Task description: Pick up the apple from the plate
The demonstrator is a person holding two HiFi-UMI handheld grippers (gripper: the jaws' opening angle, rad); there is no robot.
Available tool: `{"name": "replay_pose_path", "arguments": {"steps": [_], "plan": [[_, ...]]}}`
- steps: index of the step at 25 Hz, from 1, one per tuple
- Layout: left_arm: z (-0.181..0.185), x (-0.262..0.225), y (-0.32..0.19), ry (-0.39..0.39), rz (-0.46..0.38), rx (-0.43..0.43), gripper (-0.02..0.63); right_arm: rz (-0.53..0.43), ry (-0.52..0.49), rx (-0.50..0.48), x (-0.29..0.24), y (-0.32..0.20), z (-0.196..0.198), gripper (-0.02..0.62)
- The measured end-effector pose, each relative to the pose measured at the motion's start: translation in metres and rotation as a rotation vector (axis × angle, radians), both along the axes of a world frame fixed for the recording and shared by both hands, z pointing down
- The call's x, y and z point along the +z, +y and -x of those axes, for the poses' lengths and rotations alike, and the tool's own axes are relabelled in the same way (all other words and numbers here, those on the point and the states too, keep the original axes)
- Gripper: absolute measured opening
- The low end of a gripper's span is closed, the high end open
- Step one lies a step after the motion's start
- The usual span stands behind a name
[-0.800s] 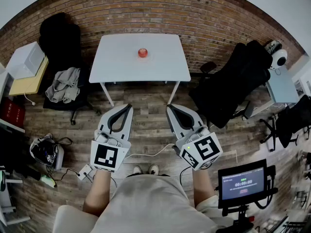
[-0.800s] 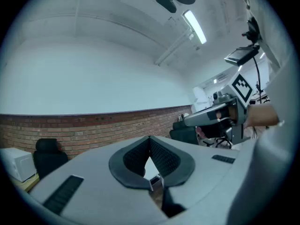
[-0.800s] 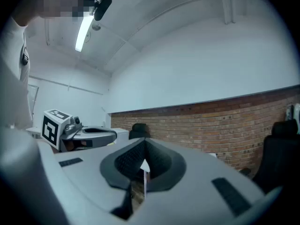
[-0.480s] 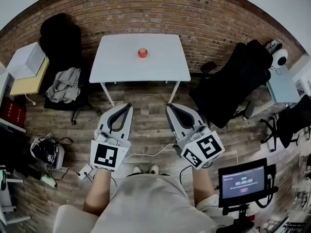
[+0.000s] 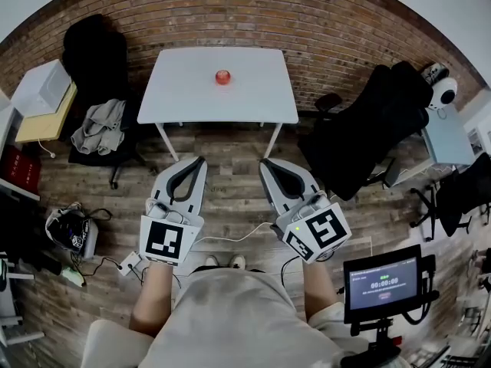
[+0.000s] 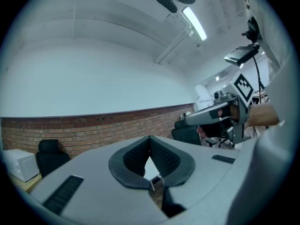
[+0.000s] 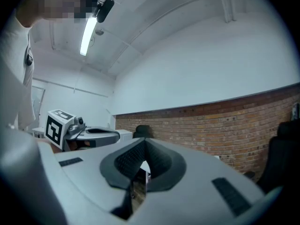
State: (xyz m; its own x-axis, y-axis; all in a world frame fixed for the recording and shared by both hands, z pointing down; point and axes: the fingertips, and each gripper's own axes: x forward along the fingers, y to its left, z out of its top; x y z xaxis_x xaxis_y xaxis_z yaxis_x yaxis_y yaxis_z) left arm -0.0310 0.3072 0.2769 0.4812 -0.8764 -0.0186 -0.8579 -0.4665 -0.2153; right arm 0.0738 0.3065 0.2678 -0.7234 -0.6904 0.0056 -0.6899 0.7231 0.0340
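A small red apple rests near the far middle of a white table by the brick wall; at this distance no plate can be made out under it. Both grippers are held close to the person's body, over the wooden floor and well short of the table. My left gripper is shut with nothing in it, its pads meeting at the tip. My right gripper is likewise shut and empty, its dark pads closed together. Neither gripper view shows the apple.
A black chair draped with grey clothes stands left of the table, and a black office chair to its right. A screen on a stand is at lower right. A white cable lies on the floor by the feet.
The head view has drifted slightly, so the table sits a little higher in the picture. Both grippers keep their place in front of the body and stay shut.
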Motion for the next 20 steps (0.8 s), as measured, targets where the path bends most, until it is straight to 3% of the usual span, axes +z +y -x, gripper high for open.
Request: {"name": "replay_pose_path", "arguments": {"steps": [20], "plan": [[-0.032,0.021,-0.006,-0.002,0.030,-0.049,0.005,0.055,-0.032,-0.069,0.022,-0.014,-0.032,-0.001]]}}
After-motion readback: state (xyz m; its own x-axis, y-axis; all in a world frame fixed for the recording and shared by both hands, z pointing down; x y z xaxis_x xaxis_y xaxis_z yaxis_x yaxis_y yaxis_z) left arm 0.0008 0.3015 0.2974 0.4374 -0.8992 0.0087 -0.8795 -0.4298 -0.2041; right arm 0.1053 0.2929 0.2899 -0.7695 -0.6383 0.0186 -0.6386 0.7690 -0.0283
